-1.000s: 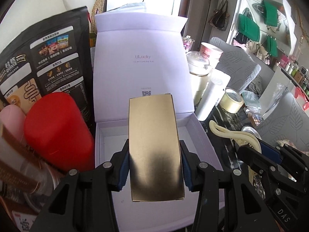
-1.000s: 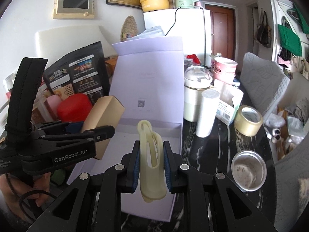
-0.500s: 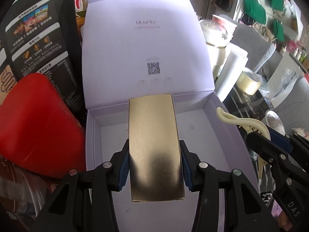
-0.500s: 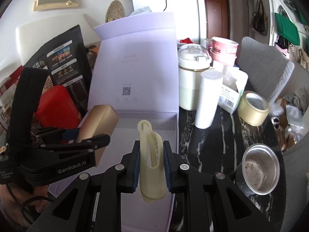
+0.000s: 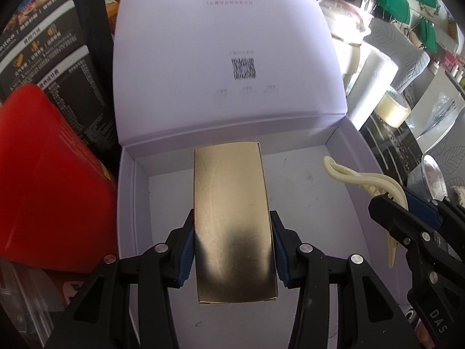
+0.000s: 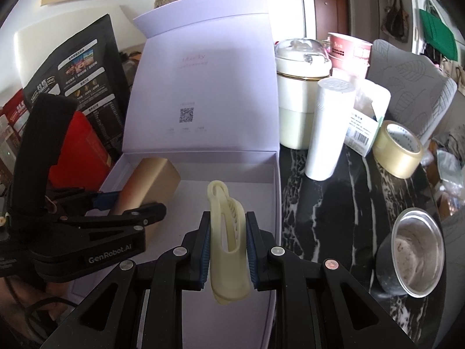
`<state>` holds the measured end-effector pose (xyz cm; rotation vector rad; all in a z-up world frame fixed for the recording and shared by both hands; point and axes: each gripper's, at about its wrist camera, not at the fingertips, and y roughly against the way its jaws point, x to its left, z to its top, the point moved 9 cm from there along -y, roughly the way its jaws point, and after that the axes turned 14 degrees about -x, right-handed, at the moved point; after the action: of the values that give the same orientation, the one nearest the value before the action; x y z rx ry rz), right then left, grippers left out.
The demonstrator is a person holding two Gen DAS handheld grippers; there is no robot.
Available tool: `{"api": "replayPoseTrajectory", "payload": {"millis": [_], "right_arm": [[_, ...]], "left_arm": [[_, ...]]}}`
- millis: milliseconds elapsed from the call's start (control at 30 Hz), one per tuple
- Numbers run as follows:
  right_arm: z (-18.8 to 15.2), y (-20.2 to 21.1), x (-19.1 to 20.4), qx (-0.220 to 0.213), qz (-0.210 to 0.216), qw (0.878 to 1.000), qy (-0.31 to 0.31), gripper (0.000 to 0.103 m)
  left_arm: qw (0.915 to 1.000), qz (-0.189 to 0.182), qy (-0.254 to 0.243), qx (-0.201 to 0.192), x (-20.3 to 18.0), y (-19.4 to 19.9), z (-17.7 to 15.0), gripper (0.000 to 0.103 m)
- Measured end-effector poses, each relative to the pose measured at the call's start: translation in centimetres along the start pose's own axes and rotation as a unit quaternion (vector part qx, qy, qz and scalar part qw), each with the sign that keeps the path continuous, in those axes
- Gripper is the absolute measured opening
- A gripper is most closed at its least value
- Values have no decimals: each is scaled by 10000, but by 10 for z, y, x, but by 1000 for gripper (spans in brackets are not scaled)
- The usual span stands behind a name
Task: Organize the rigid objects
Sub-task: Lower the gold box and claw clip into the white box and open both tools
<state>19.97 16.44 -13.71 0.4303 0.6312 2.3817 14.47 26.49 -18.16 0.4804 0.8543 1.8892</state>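
While both hands hang over the open lavender box point(image 5: 128, 203), I judge this the placing step. My left gripper point(image 5: 232, 250) has its jaws clamped on the gold carton point(image 5: 232, 203), poised above the box floor; my right gripper point(image 6: 226, 250) pinches the cream hair clip point(image 6: 228, 232) over the box's right side. Next I'd lower each until it rests on the floor, then part the jaws.
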Motion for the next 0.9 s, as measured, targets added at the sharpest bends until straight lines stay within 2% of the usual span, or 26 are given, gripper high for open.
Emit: {"api": "replayPoseTrajectory", "payload": {"millis": [300, 467, 567, 767, 867, 900], "right_arm": [[-13, -12, 3, 222, 2, 9997, 98, 22], [-19, -18, 1, 314, -28, 9994, 105, 22], [-23, -20, 0, 383, -63, 9992, 121, 22], [-28, -24, 2, 464, -126, 9987, 157, 22], [-28, -25, 2, 479, -106, 9987, 158, 27], [-27, -25, 3, 468, -104, 9987, 159, 31]], "left_arm": [[9994, 58, -108, 320, -4, -14, -12, 45], [9991, 91, -195, 357, -2, -16, -13, 45], [9989, 175, -211, 380, -13, -25, -8, 45], [9981, 146, -42, 589, -17, -36, -8, 46], [9981, 139, -5, 607, -18, -37, -7, 46], [9980, 144, -10, 610, -18, -37, -7, 46]]}}
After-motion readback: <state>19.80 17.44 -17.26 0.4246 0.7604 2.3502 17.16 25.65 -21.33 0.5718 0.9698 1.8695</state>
